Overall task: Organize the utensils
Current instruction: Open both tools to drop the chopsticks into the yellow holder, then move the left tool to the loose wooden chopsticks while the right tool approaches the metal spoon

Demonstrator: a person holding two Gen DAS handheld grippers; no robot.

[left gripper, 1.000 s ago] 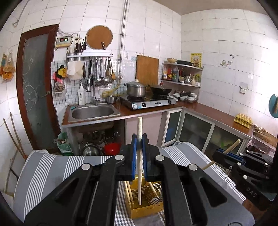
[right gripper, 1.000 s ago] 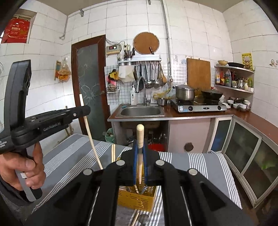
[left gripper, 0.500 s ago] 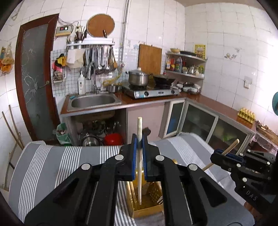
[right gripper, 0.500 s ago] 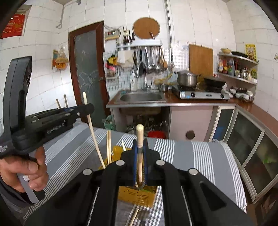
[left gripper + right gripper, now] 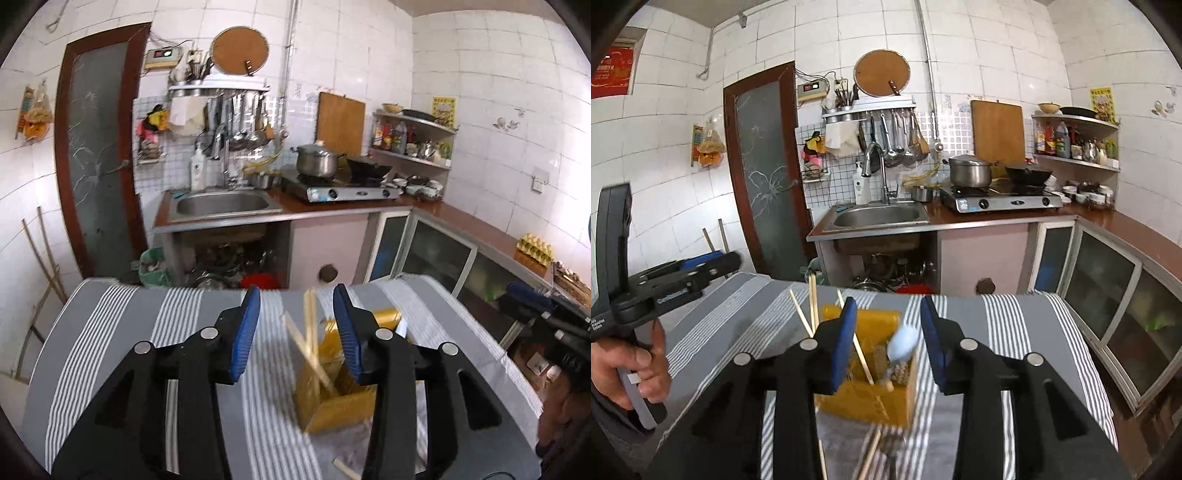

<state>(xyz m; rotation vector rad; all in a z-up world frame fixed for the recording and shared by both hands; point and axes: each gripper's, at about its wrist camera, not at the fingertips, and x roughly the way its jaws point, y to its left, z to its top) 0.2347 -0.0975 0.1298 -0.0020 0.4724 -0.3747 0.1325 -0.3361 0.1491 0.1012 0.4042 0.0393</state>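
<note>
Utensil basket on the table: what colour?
Yellow; the utensil basket shows best in the right wrist view.

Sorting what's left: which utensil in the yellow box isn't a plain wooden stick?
The pale blue-handled utensil at the yellow box's right end; the rest are chopsticks.

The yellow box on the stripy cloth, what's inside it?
Inside the yellow plastic basket, wooden chopsticks lean at angles, and a pale blue spoon-like utensil is blurred. The basket's walls and the open right gripper hide the bottom.
</note>
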